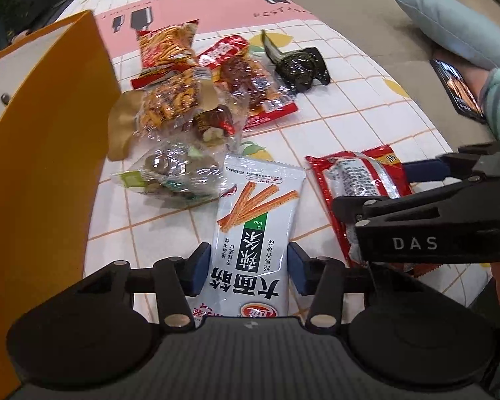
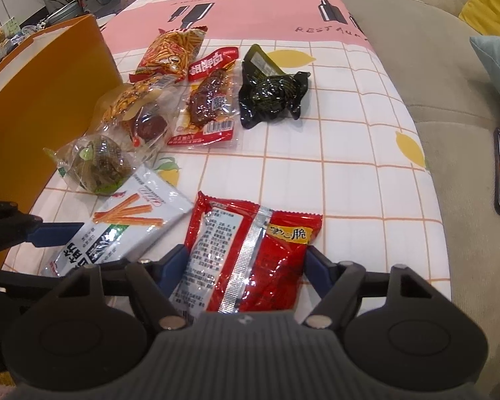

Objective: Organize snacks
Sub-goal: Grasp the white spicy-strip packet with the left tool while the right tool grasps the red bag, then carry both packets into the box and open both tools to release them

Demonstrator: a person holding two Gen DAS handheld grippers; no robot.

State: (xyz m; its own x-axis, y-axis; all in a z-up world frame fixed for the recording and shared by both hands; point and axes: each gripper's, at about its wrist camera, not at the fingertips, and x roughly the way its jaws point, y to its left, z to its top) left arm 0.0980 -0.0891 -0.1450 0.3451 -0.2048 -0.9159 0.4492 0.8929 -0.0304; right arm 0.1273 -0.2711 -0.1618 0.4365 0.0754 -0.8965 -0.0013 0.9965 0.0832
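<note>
Tablecloth [image 2: 350, 153]: smooth grid print with lemons.
Orange box [image 1: 50, 153]: rigid flat wall, left edge.
White packet [image 1: 253, 230]: glossy oblong pouch, clamped by left gripper [image 1: 246, 268].
Red packet [image 2: 250, 256]: crinkly foil (silver seam up), pinched by right gripper [image 2: 246, 266].

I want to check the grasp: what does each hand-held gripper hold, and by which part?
The left hand-held gripper clamps the white packet across its middle; the right hand-held gripper clamps the red packet by its side edges.
</note>
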